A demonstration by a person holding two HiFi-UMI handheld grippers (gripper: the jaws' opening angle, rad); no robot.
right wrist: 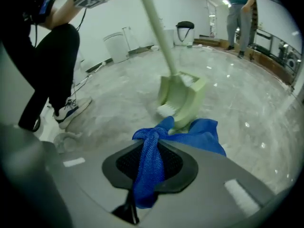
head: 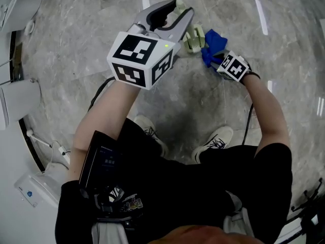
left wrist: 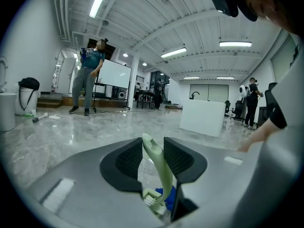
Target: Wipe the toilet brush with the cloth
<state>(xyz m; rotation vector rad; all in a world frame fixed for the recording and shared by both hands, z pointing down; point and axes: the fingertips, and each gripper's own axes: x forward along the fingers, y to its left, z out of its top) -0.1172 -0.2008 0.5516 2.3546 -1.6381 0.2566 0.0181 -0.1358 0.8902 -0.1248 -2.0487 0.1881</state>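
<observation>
My left gripper [head: 177, 11] is shut on the pale green handle of the toilet brush [left wrist: 159, 167], which hangs with its head [head: 194, 38] down over the floor. In the right gripper view the brush head [right wrist: 183, 96] with white bristles sits just beyond my jaws. My right gripper [head: 221, 61] is shut on a bunched blue cloth [right wrist: 152, 163], and the cloth's loose end [right wrist: 202, 132] lies against the underside of the brush head. From the head view the blue cloth [head: 213, 44] sits right beside the head, to its right.
Grey marble floor [head: 223, 4] lies all around. A white toilet [head: 18, 98] and white fixtures stand at the left. My own shoes [head: 216, 142] are below the grippers. A black cable [head: 249, 121] trails near my right arm. Other people [left wrist: 88, 75] stand far off.
</observation>
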